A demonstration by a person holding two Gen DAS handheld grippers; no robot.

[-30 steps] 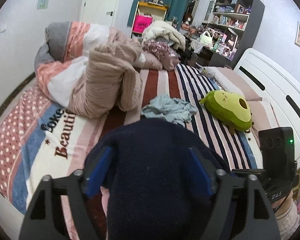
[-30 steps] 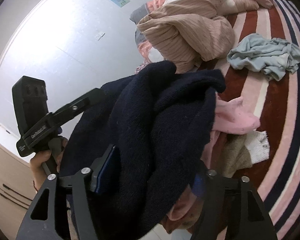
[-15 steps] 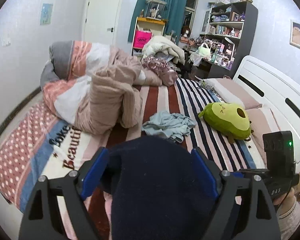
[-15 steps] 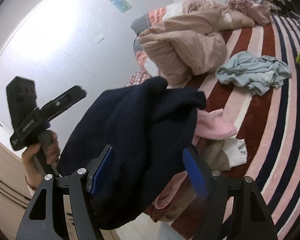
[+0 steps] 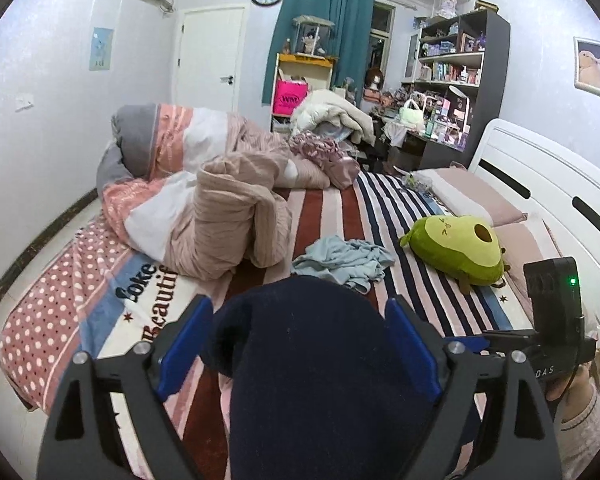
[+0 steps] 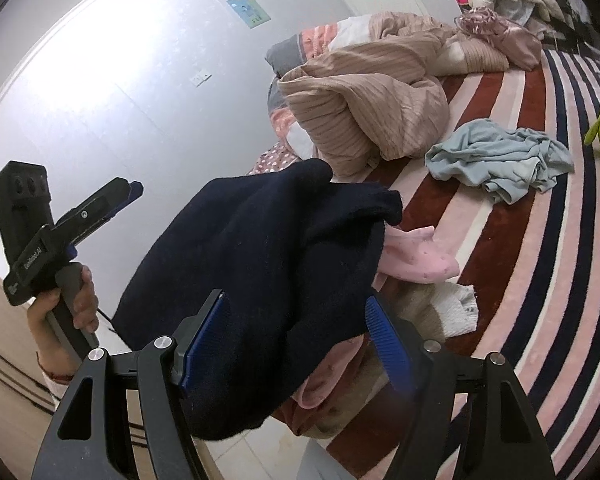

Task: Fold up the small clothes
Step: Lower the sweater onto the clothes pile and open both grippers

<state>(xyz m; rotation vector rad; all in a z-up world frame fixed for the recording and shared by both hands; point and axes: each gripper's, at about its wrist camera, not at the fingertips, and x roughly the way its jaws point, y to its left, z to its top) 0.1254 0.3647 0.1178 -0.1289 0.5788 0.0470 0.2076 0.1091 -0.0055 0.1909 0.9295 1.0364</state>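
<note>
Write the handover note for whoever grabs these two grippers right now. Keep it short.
Left gripper: jaws wide apart, navy garment bulging between the pads; not clearly clamped.
Right gripper: jaws also apart, the same navy garment draped across them, lifted over the near bed edge.
On the bed: pink garment and white knit piece just beyond the navy one; crumpled light-blue garment mid-bed.
Done: no folded piece visible.
Left: fold the navy garment, then the rest.

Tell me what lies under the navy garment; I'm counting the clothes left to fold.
Under the navy garment, a pink dotted piece and a beige-and-white knit peek out. Anything further beneath is covered.
</note>
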